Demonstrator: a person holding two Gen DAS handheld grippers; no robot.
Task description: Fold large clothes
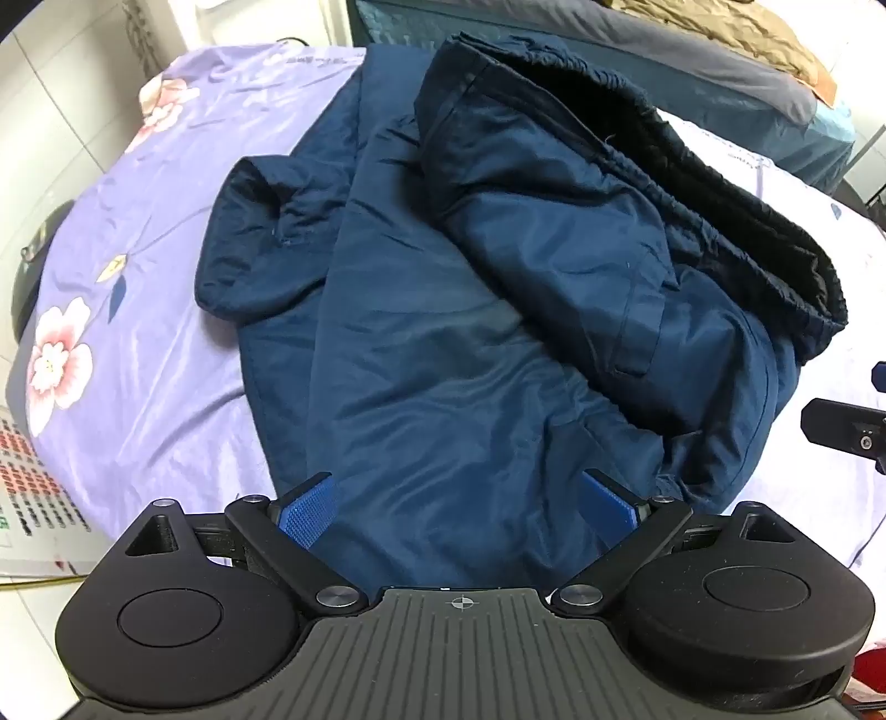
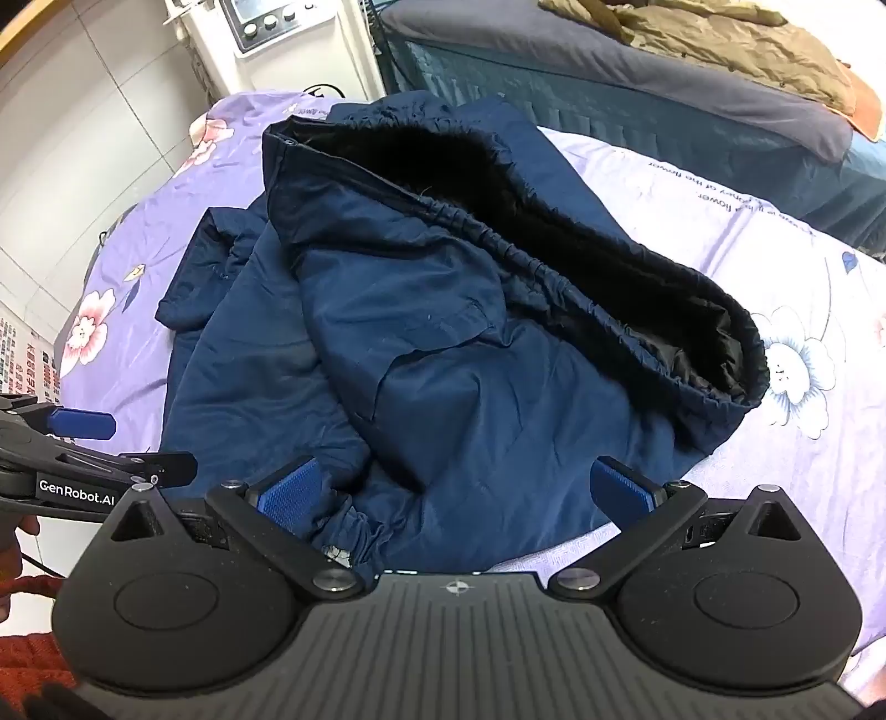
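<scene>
Your left gripper point(image 1: 458, 507) has its jaws spread wide, and nothing is held between the blue ridged pads point(image 1: 305, 512). The big dark blue padded jacket point(image 1: 443, 343) lies right under those jaws and runs on ahead of them. Your right gripper point(image 2: 468, 493) has wide jaws too, with nothing in its grip. The gathered stretchy cuff of a sleeve point(image 2: 343, 534) sits just inside its left pad, and you cannot tell if the pad touches it. The jacket lies flat on the soft purple bed sheet with pink and white flowers point(image 1: 138, 354). Ahead of both jaws, part of the jacket is folded over on top, and its black fuzzy lining point(image 2: 581, 243) shows along the raised edge, off to the right. Ahead and to the left of your left jaws, the other sleeve end point(image 1: 249, 243) sticks out onto the sheet. Far past the jaws is another bed with a grey cover point(image 2: 637, 72) and a crumpled tan cloth point(image 2: 736, 44) on it.
</scene>
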